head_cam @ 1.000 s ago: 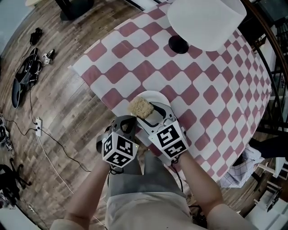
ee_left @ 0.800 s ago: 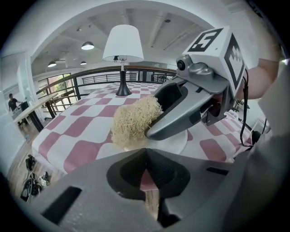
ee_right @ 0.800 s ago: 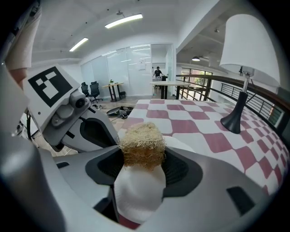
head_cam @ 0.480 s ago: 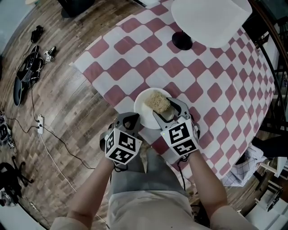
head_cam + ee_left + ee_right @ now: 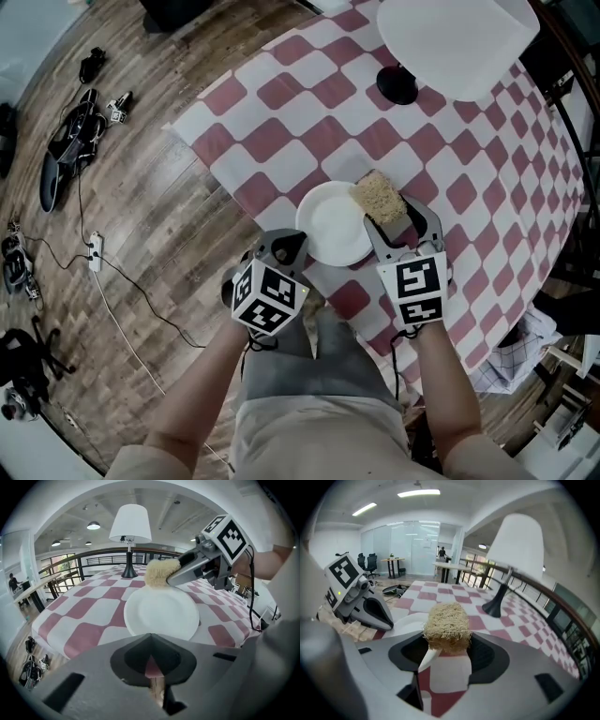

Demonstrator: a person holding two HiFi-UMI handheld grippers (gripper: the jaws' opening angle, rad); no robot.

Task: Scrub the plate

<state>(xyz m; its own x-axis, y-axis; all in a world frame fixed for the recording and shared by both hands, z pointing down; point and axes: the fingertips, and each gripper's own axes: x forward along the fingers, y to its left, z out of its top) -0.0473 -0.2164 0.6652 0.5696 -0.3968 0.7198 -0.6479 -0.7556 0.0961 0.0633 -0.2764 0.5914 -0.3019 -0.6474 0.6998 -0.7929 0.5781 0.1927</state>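
A white plate (image 5: 335,225) lies on the red-and-white checked tablecloth (image 5: 441,141), close to the table's near edge. My right gripper (image 5: 382,208) is shut on a tan fibrous scrubber (image 5: 377,196), which is at the plate's far right rim. The left gripper view shows the scrubber (image 5: 159,572) just above the far rim of the plate (image 5: 161,613). In the right gripper view the scrubber (image 5: 446,624) fills the space between the jaws. My left gripper (image 5: 285,246) is at the plate's near left rim, jaws together and holding nothing.
A table lamp with a white shade (image 5: 457,42) and a black base (image 5: 397,86) stands farther back on the table. The cloth's corner hangs over the wooden floor (image 5: 178,234) at the left. Cables and dark gear (image 5: 66,150) lie on the floor.
My right gripper has swept the scrubber from the plate's left part, across its middle, to its far right rim. The left gripper has stayed by the near left rim.
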